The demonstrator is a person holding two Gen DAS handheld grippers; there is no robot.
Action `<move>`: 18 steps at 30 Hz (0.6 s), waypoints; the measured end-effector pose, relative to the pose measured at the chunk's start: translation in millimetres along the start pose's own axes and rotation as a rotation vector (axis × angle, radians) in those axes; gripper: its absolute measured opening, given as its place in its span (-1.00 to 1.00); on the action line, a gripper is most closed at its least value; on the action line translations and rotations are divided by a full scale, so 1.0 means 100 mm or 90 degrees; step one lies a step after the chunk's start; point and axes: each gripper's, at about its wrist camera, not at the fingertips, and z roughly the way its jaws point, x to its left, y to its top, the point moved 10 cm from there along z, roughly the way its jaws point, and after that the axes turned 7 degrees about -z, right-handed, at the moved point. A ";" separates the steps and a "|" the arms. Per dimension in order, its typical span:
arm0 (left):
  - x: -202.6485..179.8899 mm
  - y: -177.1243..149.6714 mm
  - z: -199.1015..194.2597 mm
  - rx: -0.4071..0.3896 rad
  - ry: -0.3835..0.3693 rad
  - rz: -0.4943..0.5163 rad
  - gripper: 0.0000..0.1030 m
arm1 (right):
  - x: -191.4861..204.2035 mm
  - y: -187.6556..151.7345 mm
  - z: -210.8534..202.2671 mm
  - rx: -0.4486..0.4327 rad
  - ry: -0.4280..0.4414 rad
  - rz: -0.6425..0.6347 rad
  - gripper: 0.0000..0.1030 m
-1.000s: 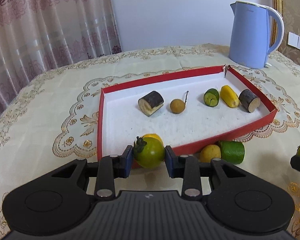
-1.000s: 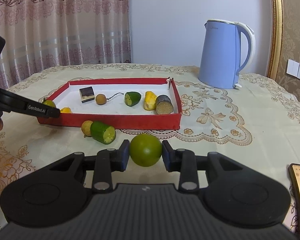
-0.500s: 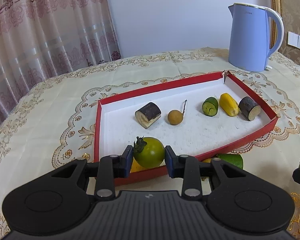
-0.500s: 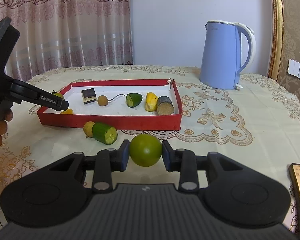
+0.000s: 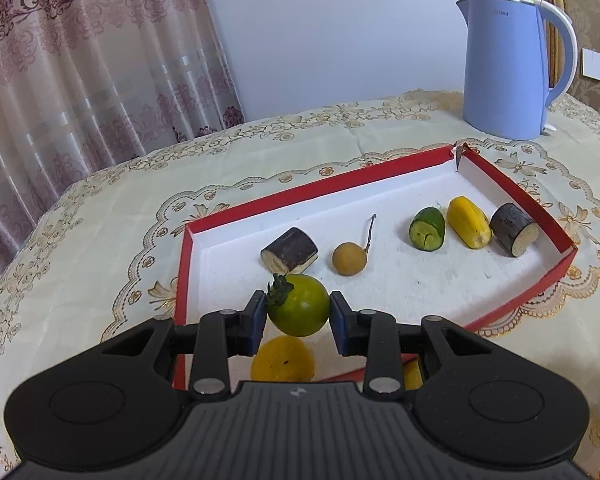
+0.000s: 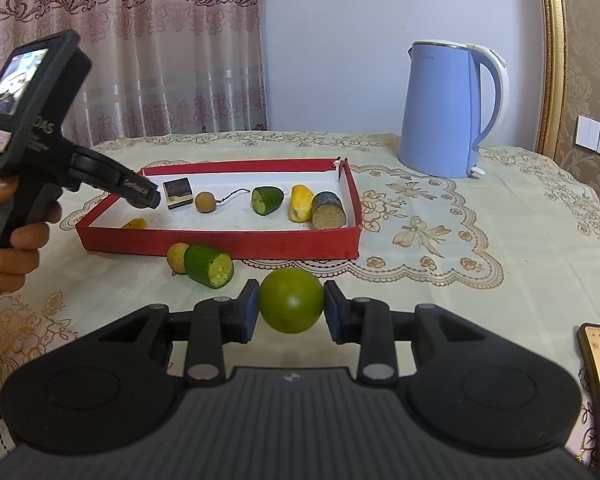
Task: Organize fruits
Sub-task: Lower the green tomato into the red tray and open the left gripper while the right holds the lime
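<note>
Room and surface: curtained window, pale wall, table under an embroidered cloth (image 5: pixel 100 216); a blue kettle (image 5: pixel 508 68) stands at the far edge.
Left wrist view, grip: the left gripper (image 5: pixel 299 316) is closed on a green tomato (image 5: pixel 298 310), calyx towards the left pad.
Left wrist view, target: the red tray (image 5: pixel 182 248) lies directly ahead of and below the jaws; its near corner is under them, and a yellow piece (image 5: pixel 282 358) lies just beneath the held fruit.
Left wrist view, free floor: bare white floor is seen ahead of the jaws, short of the dark log piece (image 5: pixel 290 250).
Right wrist view, grip: the right gripper (image 6: pixel 291 307) is clamped on a round green fruit (image 6: pixel 291 305).
Right wrist view, relation: the tray (image 6: pixel 220 242) lies ahead and slightly left, well apart; a cucumber piece (image 6: pixel 209 266) lies between, left of the jaws.
Nearer hand: the left gripper (image 6: pixel 142 196) is judged nearer, already over the tray.
Pose: both grippers are tilted downwards.
</note>
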 end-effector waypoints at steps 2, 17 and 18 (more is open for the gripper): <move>-0.03 0.02 0.03 0.001 0.001 0.003 -0.36 | -0.01 -0.01 0.00 0.000 0.000 0.001 -0.38; -0.27 0.30 0.27 -0.004 0.015 0.022 -0.36 | -0.11 -0.07 0.01 0.003 -0.004 0.015 -0.38; -0.29 0.31 0.28 -0.004 0.015 0.024 -0.36 | -0.11 -0.07 0.01 0.003 -0.005 0.015 -0.38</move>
